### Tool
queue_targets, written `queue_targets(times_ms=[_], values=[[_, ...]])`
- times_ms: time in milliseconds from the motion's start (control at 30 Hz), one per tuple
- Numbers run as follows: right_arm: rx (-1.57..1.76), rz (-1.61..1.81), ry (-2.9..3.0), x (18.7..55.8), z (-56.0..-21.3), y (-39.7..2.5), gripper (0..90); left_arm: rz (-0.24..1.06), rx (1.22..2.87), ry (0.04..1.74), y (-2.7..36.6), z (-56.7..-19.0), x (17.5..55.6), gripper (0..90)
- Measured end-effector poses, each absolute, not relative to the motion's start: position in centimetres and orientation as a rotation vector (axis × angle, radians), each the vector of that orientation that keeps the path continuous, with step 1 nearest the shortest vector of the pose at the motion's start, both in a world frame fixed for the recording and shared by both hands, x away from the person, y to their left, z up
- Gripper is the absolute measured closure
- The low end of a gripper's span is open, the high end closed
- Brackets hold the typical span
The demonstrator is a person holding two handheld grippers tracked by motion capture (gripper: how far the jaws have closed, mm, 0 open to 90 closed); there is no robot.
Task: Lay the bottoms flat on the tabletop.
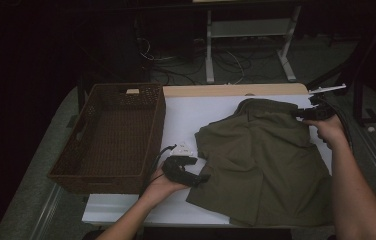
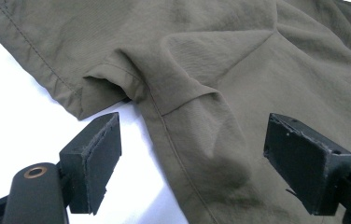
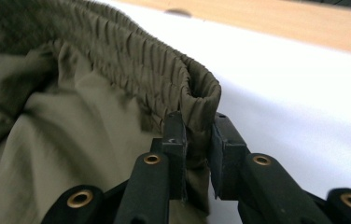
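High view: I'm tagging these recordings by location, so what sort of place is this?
Probably a lab or workshop recording station, not a home: a white-topped table holding olive shorts and a wicker basket, with loose cables and a metal stand behind.

high view: dim, bkgd near black, poss. underexposed | tool views: bright, even light, near parts soft-focus
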State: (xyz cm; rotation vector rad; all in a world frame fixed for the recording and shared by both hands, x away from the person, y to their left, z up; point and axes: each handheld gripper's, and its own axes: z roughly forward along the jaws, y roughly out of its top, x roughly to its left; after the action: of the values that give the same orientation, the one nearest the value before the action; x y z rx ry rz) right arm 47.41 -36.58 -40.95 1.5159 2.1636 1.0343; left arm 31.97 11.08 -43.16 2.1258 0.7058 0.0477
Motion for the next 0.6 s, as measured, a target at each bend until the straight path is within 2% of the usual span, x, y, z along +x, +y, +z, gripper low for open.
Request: queue_targets(times_ms=[600], values=[[1.575,0.987,1.989,53.4,-39.3,-36.9,79.9,0.044,2.112,0.722,11.3,-43.2,32.6,18.8]])
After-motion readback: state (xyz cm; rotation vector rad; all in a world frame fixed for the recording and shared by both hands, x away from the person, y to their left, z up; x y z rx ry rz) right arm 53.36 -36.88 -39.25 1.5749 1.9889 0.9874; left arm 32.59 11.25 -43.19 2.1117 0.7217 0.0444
